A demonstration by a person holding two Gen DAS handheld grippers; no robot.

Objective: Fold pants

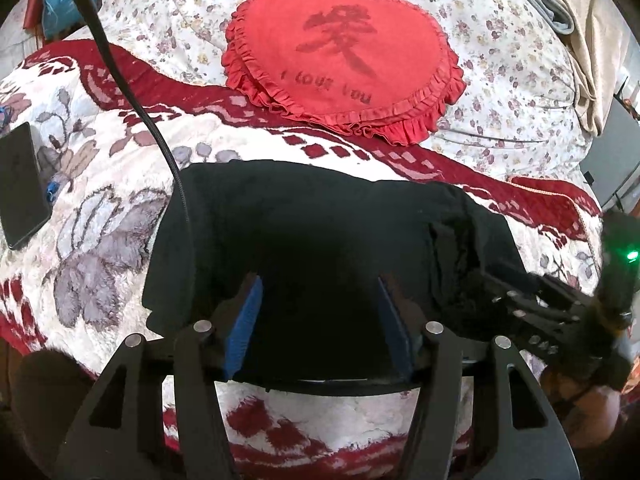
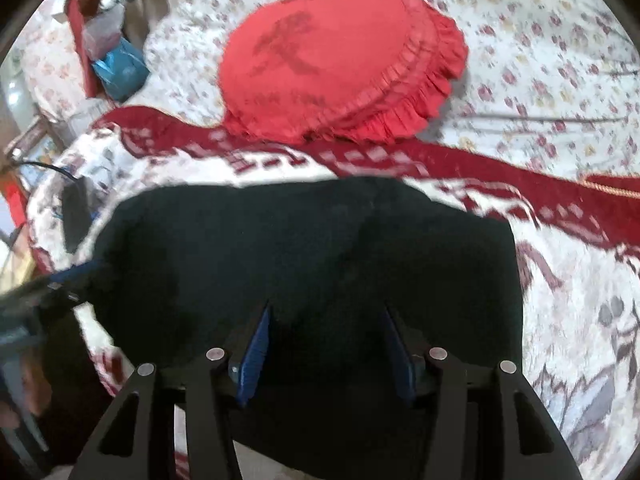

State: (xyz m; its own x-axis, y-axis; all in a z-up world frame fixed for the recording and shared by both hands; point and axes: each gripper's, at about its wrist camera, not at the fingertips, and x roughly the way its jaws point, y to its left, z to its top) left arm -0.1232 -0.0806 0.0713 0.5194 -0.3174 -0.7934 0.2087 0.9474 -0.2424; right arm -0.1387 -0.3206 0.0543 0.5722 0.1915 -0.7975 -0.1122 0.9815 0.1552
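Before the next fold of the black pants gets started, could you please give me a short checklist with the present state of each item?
1. Left gripper jaws apart over the black pants: ok.
2. Right gripper jaws apart over the pants: ok.
3. Whether either gripper's pads pinch fabric: cannot tell, black on black.
4. Pants clear of the red heart cushion: ok.
5. Black cable clear of the pants: not ok, it crosses their left edge.
6. Pants lying flat: not ok, bunched at the right side.

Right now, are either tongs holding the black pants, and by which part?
Neither holds them: the left tongs and right tongs stand open above the folded black pants.
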